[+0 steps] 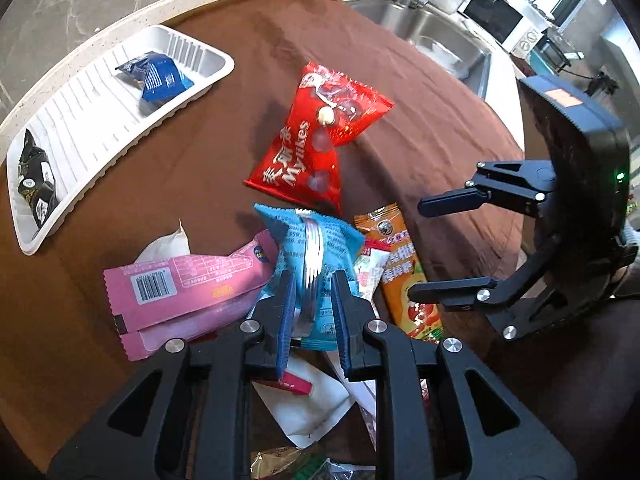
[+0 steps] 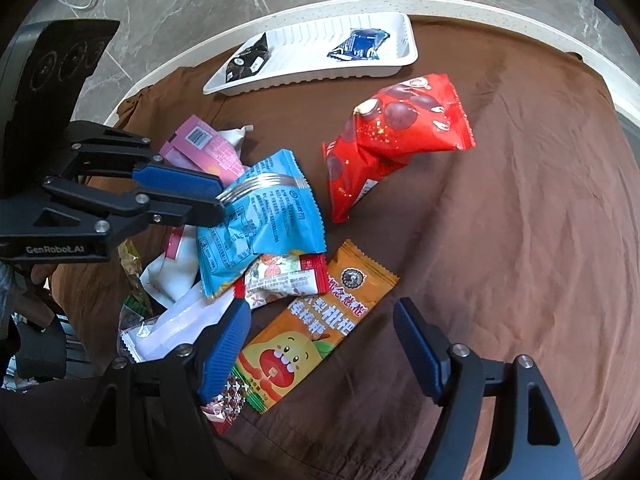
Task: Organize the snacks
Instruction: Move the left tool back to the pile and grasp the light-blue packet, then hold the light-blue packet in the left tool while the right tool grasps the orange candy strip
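Light-blue packet (image 1: 316, 256) is pinched at its seam by left tongs (image 1: 313, 280) for tray (image 1: 80, 120) transfer; right tongs (image 2: 320, 344) held apart, empty.

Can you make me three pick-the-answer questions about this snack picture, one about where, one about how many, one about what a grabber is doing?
1. Where is the dark blue packet?
A. in the white tray
B. under the red bag
C. on the floor

2. How many packets lie in the white tray?
A. none
B. two
C. five

3. What is the left gripper doing?
A. hanging open over nothing
B. pinching the light blue packet
C. holding the orange packet

Answers: 1 A, it rests on the tray's ribbed floor. 2 B, the dark blue one and a black packet. 3 B, its pads squeeze the packet's silver seam.
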Demonstrator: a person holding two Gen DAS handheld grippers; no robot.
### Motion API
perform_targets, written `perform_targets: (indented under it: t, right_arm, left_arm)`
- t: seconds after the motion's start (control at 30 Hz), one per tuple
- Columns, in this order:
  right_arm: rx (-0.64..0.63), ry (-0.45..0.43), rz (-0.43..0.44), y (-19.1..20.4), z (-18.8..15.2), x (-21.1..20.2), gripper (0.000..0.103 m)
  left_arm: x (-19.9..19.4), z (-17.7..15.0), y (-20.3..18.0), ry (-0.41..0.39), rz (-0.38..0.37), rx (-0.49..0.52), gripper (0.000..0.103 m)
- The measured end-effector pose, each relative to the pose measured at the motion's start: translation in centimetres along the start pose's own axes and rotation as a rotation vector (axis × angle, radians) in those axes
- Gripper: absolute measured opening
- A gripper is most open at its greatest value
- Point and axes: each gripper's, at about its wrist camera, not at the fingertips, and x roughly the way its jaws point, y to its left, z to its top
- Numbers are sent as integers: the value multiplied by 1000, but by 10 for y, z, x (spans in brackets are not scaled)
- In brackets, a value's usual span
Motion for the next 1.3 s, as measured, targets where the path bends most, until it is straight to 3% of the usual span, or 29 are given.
perform_targets:
  t: [0.3, 0.6, 0.67, 0.73, 0.8, 0.9, 1.0, 1.17, 1.23, 1.3]
  right_arm:
    - [15, -16, 1, -2, 1, -3, 78]
    - [34, -26, 5, -5, 1, -3, 80]
    - [36, -28, 4, -5, 2, -3, 80]
    - [37, -28, 6, -4, 3, -2, 80]
    - [35, -28, 6, -5, 2, -2, 81]
    - [36, -31, 4, -6, 2, -3, 82]
    - [39, -30, 0, -7, 2, -2, 82]
    - [32, -28, -3, -6, 5, -1, 83]
    - [31, -29, -6, -7, 5, -2, 83]
    - [32, -28, -6, -7, 5, -1, 83]
  left_arm:
    - [13, 10, -3, 41, 34, 35, 17]
    - [19, 15, 2, 36, 9, 5, 18]
    - [25, 14, 5, 58, 3, -3, 32]
    - [34, 11, 8, 99, -37, -17, 75]
    - [44, 6, 8, 132, -134, -37, 81]
    - [53, 2, 5, 143, -117, -37, 82]
    - [52, 3, -3, 133, -36, -9, 81]
    - [38, 9, -4, 102, -44, -24, 77]
    - [31, 12, -2, 81, -20, -22, 60]
    - [33, 13, -2, 98, -12, -16, 54]
